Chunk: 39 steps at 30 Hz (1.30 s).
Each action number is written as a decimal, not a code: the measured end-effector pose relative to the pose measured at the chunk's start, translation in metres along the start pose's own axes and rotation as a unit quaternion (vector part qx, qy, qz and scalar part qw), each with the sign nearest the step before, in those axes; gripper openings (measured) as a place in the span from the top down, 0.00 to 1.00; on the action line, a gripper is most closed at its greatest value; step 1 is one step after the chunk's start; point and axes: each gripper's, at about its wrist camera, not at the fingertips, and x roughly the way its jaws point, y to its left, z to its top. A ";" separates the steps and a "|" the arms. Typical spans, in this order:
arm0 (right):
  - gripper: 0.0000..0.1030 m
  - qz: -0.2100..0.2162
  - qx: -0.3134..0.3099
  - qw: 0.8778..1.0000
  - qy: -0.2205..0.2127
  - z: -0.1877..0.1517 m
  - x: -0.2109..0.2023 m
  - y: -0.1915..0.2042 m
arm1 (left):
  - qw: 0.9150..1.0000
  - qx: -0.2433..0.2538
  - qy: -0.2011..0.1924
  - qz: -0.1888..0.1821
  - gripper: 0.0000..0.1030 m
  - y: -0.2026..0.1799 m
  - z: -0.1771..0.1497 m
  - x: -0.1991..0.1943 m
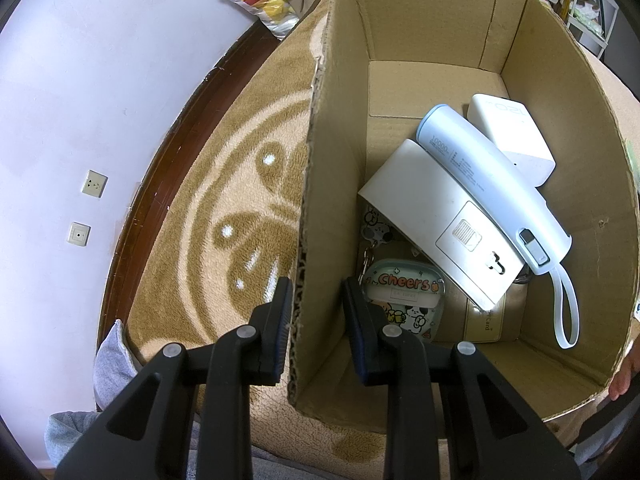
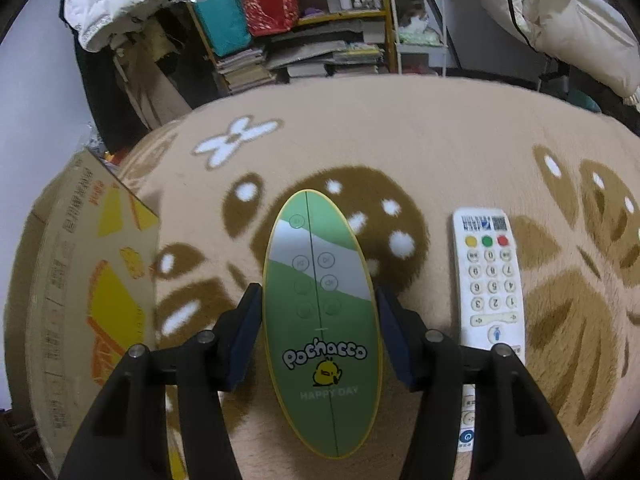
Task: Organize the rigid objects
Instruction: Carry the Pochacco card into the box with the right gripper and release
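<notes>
In the right wrist view, a green oval Pochacco device (image 2: 320, 320) with faint touch buttons lies lengthwise between my right gripper's (image 2: 319, 300) fingers, which press on both of its long edges. A white remote control (image 2: 490, 280) rests on the blanket just to its right. The cardboard box (image 1: 320, 140) holds a light blue power bank (image 1: 492, 188), a white charger block (image 1: 512, 136), a white flat device (image 1: 436, 220) and a "Cheers" case (image 1: 404, 300). My left gripper (image 1: 316, 292) is open and straddles the box's left wall, with one finger outside and one inside.
A tan and brown fleece blanket (image 2: 440, 152) covers the surface. The box's printed outer side (image 2: 80, 280) stands at the left of the right wrist view. Cluttered shelves (image 2: 300, 40) are behind, a white wall with sockets (image 1: 94, 184) is to the left, and a hand (image 1: 624, 376) is at the box's near right corner.
</notes>
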 end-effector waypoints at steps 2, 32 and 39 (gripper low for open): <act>0.42 0.013 -0.002 1.000 -0.005 0.003 -0.007 0.005 | 1.000 0.000 0.000 0.000 0.75 0.000 0.000 0.000; 0.42 0.216 -0.080 0.968 -0.100 0.003 -0.098 0.097 | 1.000 0.001 -0.001 0.001 0.75 0.001 0.000 0.000; 0.42 0.224 -0.096 0.967 -0.079 -0.006 -0.088 0.109 | 1.000 0.001 -0.001 0.001 0.75 0.002 0.001 0.000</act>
